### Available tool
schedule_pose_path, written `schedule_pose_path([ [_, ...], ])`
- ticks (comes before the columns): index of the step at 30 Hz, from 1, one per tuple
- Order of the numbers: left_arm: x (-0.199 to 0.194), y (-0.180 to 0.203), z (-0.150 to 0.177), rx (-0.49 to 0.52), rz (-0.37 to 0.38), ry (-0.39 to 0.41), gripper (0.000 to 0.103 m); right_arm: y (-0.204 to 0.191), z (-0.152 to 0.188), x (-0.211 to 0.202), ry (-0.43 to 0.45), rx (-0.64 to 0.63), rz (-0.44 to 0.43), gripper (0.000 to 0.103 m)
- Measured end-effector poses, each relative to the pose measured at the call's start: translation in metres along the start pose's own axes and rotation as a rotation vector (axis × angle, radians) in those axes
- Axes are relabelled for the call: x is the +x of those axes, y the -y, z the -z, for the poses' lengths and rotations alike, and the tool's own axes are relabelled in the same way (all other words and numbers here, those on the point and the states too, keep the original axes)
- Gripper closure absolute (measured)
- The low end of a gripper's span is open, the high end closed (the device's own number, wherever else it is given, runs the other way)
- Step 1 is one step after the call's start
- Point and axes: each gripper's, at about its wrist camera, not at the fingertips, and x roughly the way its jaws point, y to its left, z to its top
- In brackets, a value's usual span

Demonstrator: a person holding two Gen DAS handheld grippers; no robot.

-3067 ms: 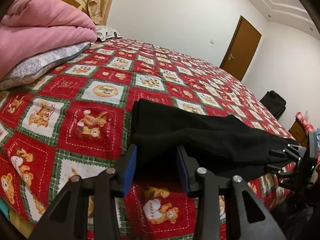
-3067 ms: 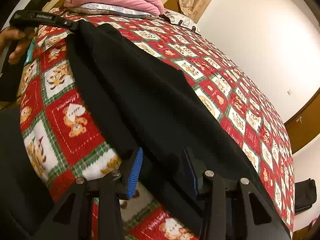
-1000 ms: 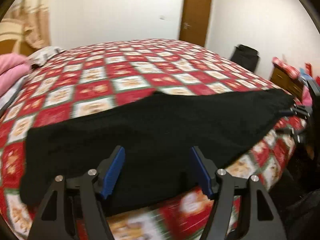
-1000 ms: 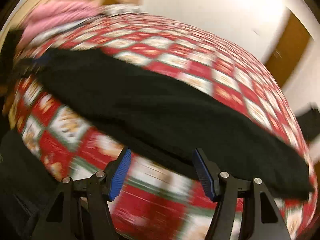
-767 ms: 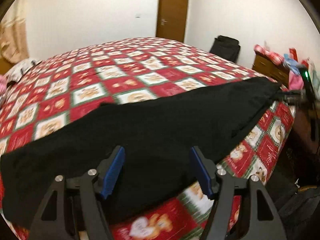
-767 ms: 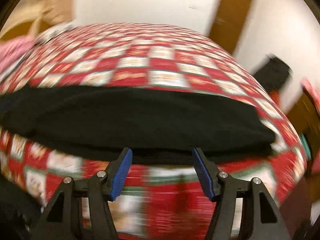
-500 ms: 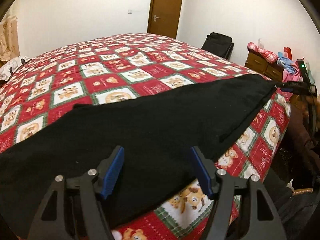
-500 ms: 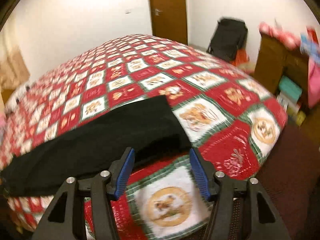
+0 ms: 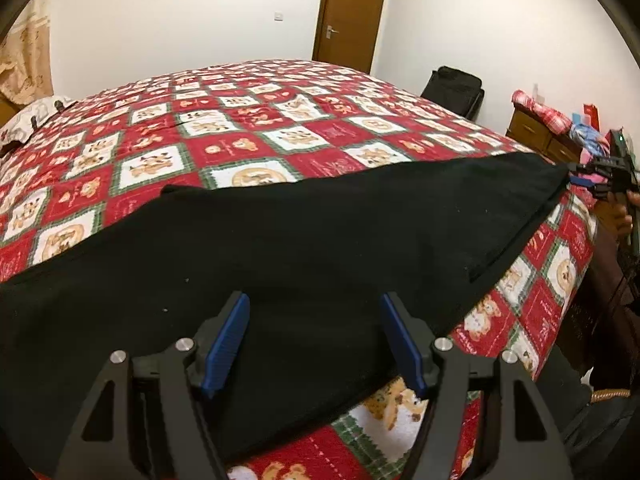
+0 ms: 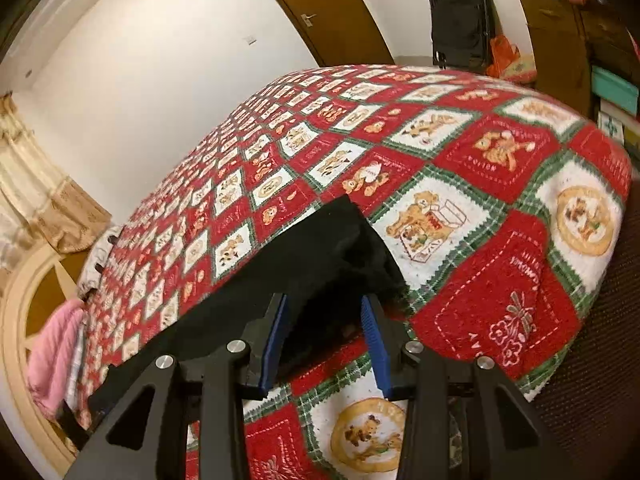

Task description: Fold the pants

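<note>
Black pants (image 9: 304, 240) lay flat along the bed's (image 9: 248, 128) near edge. Left fingers (image 9: 234, 332) apart; right fingers (image 10: 276, 332) apart, straddling the right end. Overhanging fabric risked sliding off.

black pants (image 9: 304, 240), red-checked bedspread (image 9: 248, 128)

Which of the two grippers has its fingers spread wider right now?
The left gripper: its blue pads stand far apart over the black pants. The right gripper has narrowed its gap around the pants' end, though space still shows between its pads.
</note>
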Motion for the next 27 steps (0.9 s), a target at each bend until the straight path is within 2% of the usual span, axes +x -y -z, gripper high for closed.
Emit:
schedule_pose_path([
  [5,0.001,0.001,0.001,0.006,-0.01,0.0,0.033,0.0,-0.001,-0.005,0.012,0.012,0.024,0.063],
  [7,0.001,0.001,0.0,0.012,-0.013,-0.002,0.033,-0.001,-0.002,-0.008,0.016,0.015,0.006,0.063],
  [13,0.002,0.001,0.001,0.012,-0.013,0.004,0.033,0.001,-0.005,0.013,-0.015,0.027,0.033,0.063],
  [14,0.002,0.001,0.001,0.016,-0.015,0.004,0.033,0.004,-0.007,0.018,-0.013,0.042,0.023,0.066],
  [15,0.002,0.001,0.001,0.021,-0.017,0.004,0.033,0.005,-0.008,0.022,-0.009,0.051,0.023,0.091],
  [16,0.002,0.001,0.002,0.024,-0.018,0.005,0.033,0.005,-0.009,0.026,-0.008,0.042,0.035,0.098],
  [23,0.003,0.0,0.003,0.029,-0.012,0.006,0.033,-0.013,-0.012,-0.01,0.097,-0.021,0.015,0.099],
  [27,0.004,0.0,0.003,0.032,-0.013,0.008,0.033,0.003,-0.011,-0.007,0.081,0.006,0.061,0.099],
])
